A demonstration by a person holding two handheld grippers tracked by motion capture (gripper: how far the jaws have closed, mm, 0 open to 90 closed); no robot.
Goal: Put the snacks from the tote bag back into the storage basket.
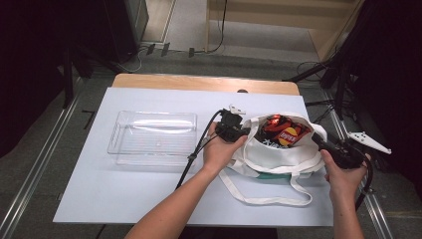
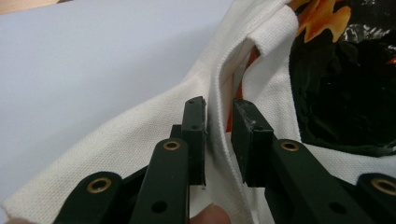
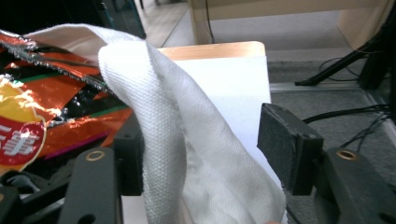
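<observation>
Table: a white sheet [image 1: 149, 199] is spread over a wooden table top [image 1: 199, 82], whose wood shows at the far edge.

Clear tray: a see-through plastic tray [image 1: 153, 137] is set on the left part of the sheet, well apart from the bag. Nothing is seen inside it.

Bag: a white cloth bag [image 1: 278, 157] is laid on the right part of the sheet, with its mouth held wide. One long strap [image 1: 268, 199] is trailed toward the near edge.

Snack packs: shiny red, orange and black snack packs [image 1: 283, 132] are seen inside the bag — in the right gripper view they are just to the left of the cloth.

Left gripper: the left gripper [image 2: 218, 135] is held at the left rim of the bag. A fold of the rim is stood between its two jaws, which are only a little apart. The left jaw is touched by the cloth; a tight squeeze cannot be told.

Right gripper: the right gripper [image 3: 205, 149] is held at the right rim of the bag. Its jaws are spread wide, and the cloth is draped between them, against the left jaw — the right jaw is not touched.

Hands: each gripper is held in one hand [image 1: 219, 152].
</observation>
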